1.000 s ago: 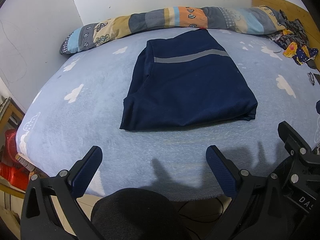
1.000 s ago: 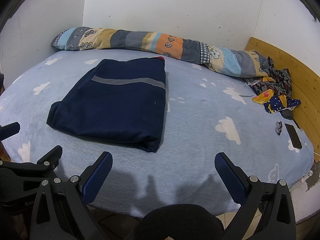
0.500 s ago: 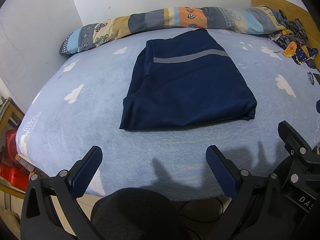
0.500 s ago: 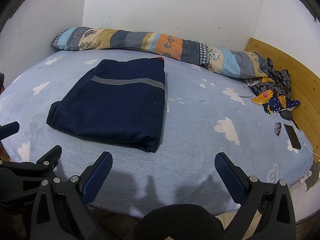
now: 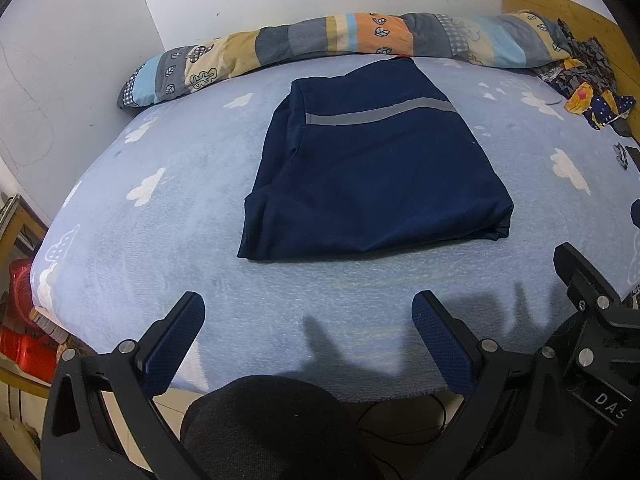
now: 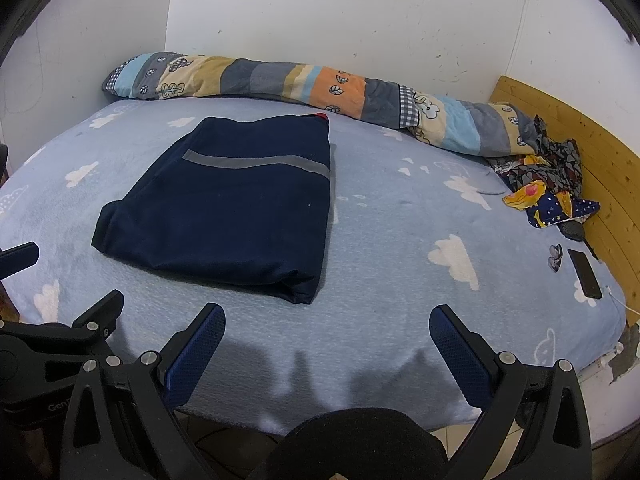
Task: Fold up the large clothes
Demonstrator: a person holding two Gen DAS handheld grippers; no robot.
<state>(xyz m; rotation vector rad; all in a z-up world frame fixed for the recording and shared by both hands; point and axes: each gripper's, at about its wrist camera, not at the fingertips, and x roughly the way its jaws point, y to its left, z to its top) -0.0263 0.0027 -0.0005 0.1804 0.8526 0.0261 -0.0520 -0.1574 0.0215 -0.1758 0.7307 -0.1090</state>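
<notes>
Navy garment lies folded into a neat rectangle mid-bed.
I hold the left gripper and right gripper spread wide, empty, near the bed's edge; folding looks essentially done.

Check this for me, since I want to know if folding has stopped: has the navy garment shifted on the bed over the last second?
No. The navy garment lies in the same spot below the rolled quilt, by both views.
</notes>
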